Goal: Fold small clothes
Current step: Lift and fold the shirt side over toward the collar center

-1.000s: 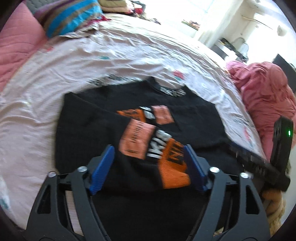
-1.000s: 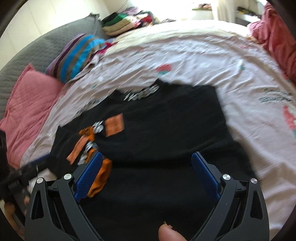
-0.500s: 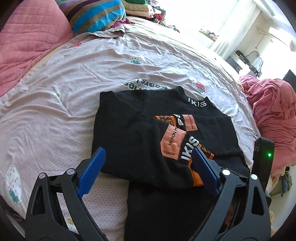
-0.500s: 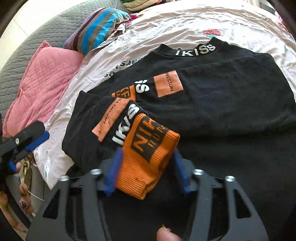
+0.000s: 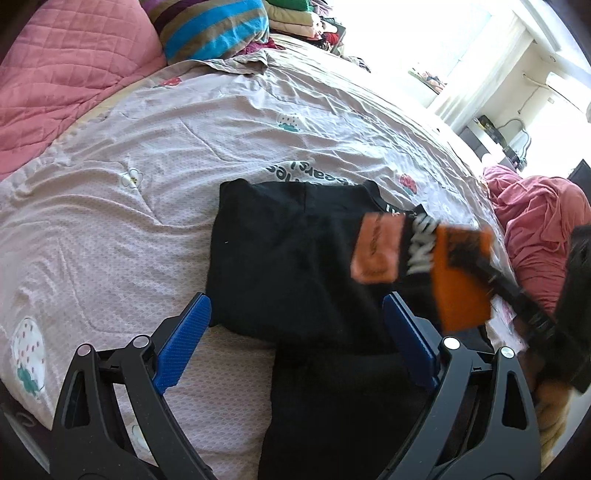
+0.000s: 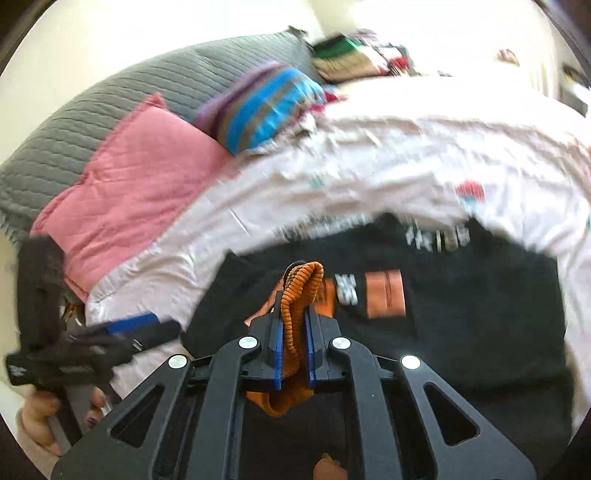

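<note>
A small black sweater (image 5: 295,258) with orange patches lies on the bed, its left side folded in. My right gripper (image 6: 293,347) is shut on the orange sleeve cuff (image 6: 301,291) and holds it lifted above the sweater body (image 6: 480,314). In the left wrist view that cuff (image 5: 461,273) hangs raised at the right, with the right gripper (image 5: 491,273) on it. My left gripper (image 5: 295,339) is open and empty, low over the sweater's near edge; it also shows in the right wrist view (image 6: 125,332) at the left.
The sweater rests on a pale pink printed sheet (image 5: 147,184). A pink quilted pillow (image 5: 74,55) and a striped cushion (image 5: 214,29) lie at the head. A crumpled pink cloth (image 5: 535,229) lies at the right. A stack of folded clothes (image 6: 351,55) sits behind.
My right gripper closed on the orange sleeve cuff and lifted it up and across to the right. My left gripper stayed open and drew back slightly.
</note>
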Demonstrator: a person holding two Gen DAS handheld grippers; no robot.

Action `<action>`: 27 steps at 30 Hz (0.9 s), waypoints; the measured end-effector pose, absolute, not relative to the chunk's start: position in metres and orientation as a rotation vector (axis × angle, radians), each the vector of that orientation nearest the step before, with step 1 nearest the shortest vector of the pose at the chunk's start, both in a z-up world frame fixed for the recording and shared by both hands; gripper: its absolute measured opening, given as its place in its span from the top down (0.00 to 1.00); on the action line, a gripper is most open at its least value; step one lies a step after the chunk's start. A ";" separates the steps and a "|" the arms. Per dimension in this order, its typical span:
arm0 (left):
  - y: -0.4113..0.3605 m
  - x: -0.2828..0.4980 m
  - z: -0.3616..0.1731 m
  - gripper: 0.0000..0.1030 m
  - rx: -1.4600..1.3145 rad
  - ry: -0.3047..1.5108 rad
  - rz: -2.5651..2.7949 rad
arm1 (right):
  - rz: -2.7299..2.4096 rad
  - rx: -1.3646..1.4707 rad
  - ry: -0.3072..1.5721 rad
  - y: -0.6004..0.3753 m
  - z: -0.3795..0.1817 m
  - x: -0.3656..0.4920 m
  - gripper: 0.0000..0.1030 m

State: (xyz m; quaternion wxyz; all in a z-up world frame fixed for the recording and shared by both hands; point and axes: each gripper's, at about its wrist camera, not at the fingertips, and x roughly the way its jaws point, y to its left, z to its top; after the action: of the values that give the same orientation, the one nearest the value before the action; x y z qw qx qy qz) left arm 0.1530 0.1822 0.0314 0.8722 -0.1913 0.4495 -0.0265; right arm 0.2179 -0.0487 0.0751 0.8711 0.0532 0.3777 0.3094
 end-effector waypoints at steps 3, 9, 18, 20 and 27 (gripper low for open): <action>0.184 0.153 0.033 0.15 -0.399 0.936 -0.050 | 0.655 0.082 0.720 -0.055 0.099 0.223 0.93; 0.184 0.156 0.036 0.15 -0.402 0.934 -0.047 | 0.600 0.049 0.634 -0.080 0.125 0.240 0.93; 0.171 0.172 0.036 0.15 -0.359 0.947 -0.066 | 0.471 0.029 0.609 -0.130 0.123 0.251 0.93; 0.165 0.177 0.036 0.15 -0.347 0.951 -0.074 | 0.446 0.033 0.613 -0.140 0.119 0.252 0.93; 0.138 0.198 0.033 0.15 -0.276 0.972 -0.106 | 0.390 0.044 0.638 -0.163 0.105 0.253 0.93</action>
State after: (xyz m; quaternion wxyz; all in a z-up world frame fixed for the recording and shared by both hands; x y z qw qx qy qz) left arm 0.1976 0.1377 0.0328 0.8737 -0.1322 0.4654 -0.0508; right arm 0.2531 -0.1631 0.1045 0.9306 0.0215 0.3118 0.1906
